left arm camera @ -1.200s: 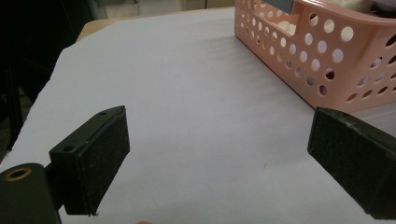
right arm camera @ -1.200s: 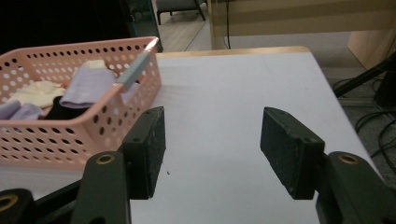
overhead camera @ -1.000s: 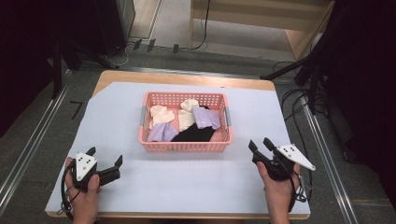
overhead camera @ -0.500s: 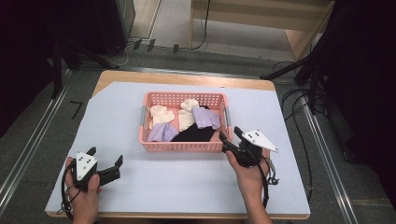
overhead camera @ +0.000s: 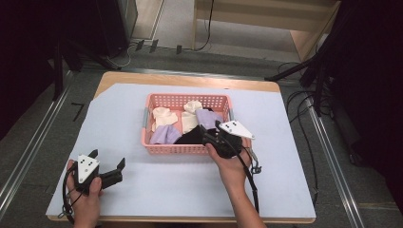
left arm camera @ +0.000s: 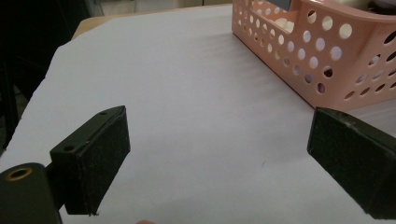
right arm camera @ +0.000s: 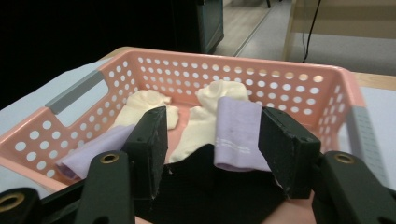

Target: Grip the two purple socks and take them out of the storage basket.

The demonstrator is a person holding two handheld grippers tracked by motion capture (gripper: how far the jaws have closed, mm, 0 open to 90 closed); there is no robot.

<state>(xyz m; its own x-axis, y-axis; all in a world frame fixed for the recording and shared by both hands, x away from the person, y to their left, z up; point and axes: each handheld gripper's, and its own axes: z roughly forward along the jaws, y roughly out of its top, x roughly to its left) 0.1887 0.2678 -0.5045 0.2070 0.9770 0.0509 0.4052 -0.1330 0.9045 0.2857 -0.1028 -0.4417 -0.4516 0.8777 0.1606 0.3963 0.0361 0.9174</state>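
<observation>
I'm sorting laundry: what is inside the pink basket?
The pink basket holds cream socks, lilac socks and a black cloth at the near side. The right gripper hovers open over the black cloth. Anything beneath the pile is covered.

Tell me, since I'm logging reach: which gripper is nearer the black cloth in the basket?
Right. The right gripper is at the basket's near rim, open jaws over the black cloth. The left gripper stays outside on the table, open, away from the basket.
</observation>
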